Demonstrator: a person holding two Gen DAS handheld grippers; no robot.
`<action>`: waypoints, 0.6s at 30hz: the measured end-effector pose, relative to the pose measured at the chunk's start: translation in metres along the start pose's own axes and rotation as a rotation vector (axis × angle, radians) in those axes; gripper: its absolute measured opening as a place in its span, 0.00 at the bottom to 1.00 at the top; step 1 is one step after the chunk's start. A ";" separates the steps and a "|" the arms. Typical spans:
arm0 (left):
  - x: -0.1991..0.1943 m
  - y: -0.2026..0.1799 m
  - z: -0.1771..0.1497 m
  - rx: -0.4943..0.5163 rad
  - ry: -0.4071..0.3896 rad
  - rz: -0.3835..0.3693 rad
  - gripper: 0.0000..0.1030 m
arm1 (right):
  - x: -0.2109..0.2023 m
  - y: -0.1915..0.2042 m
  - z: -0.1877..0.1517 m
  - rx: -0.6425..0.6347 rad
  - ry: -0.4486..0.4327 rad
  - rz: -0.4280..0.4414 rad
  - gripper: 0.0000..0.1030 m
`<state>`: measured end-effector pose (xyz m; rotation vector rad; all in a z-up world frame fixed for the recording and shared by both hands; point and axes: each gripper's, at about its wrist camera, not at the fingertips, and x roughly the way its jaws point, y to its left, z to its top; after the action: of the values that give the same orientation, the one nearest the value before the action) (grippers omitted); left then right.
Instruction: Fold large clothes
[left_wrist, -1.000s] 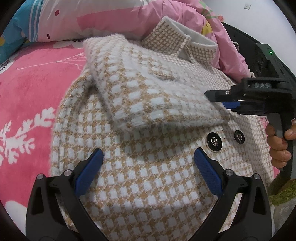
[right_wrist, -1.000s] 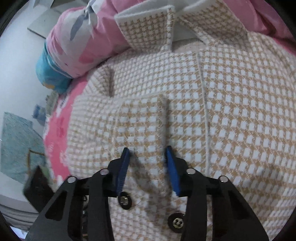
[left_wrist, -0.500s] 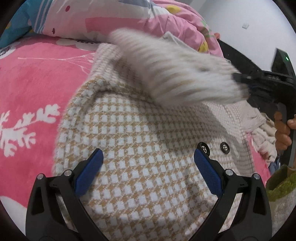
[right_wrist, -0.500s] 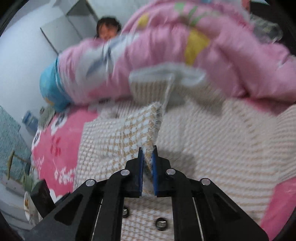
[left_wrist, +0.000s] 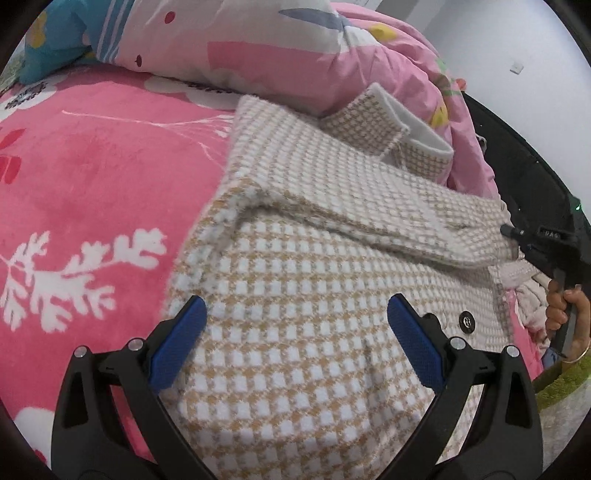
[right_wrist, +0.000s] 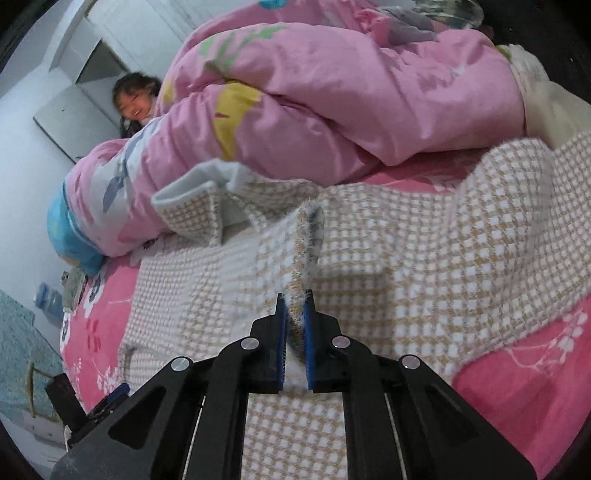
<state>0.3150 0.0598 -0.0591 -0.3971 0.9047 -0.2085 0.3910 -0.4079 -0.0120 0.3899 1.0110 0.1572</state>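
The beige-and-white houndstooth wool coat (left_wrist: 314, 332) lay spread on the pink floral bed (left_wrist: 92, 192), collar toward the heaped quilt. The right gripper (right_wrist: 295, 325) was clamped on its sleeve cuff (right_wrist: 308, 236), drawn sideways across the coat; the left gripper (left_wrist: 295, 343) hovered with jaws apart. Folding looked barely begun.

The room is evenly and softly lit, bright enough for clean colour, with no harsh glare anywhere. Under the lifted sleeve (left_wrist: 388, 206) a soft grey shadow falls on the houndstooth coat (left_wrist: 314, 332); a squarish shadow lies on the cloth just beyond the right gripper (right_wrist: 295, 314). Both fisheye views bend hard toward the edges, and black corners ring each picture. The left view is sharp. The right view is smeared on its left half: the weave there, the collar (right_wrist: 192, 206) and a person (right_wrist: 133, 103) far off are blurred.
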 end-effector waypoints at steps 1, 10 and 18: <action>0.001 0.000 -0.001 0.002 0.000 0.004 0.92 | 0.006 -0.004 -0.001 0.003 0.017 -0.020 0.08; 0.003 -0.005 -0.005 0.043 0.004 0.036 0.92 | 0.019 -0.004 -0.008 -0.043 0.005 -0.088 0.08; -0.002 -0.006 -0.003 0.040 0.009 0.026 0.92 | 0.034 0.002 -0.016 -0.162 0.081 -0.279 0.27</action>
<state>0.3118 0.0539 -0.0565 -0.3470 0.9129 -0.2047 0.3956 -0.3919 -0.0453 0.0928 1.1132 0.0029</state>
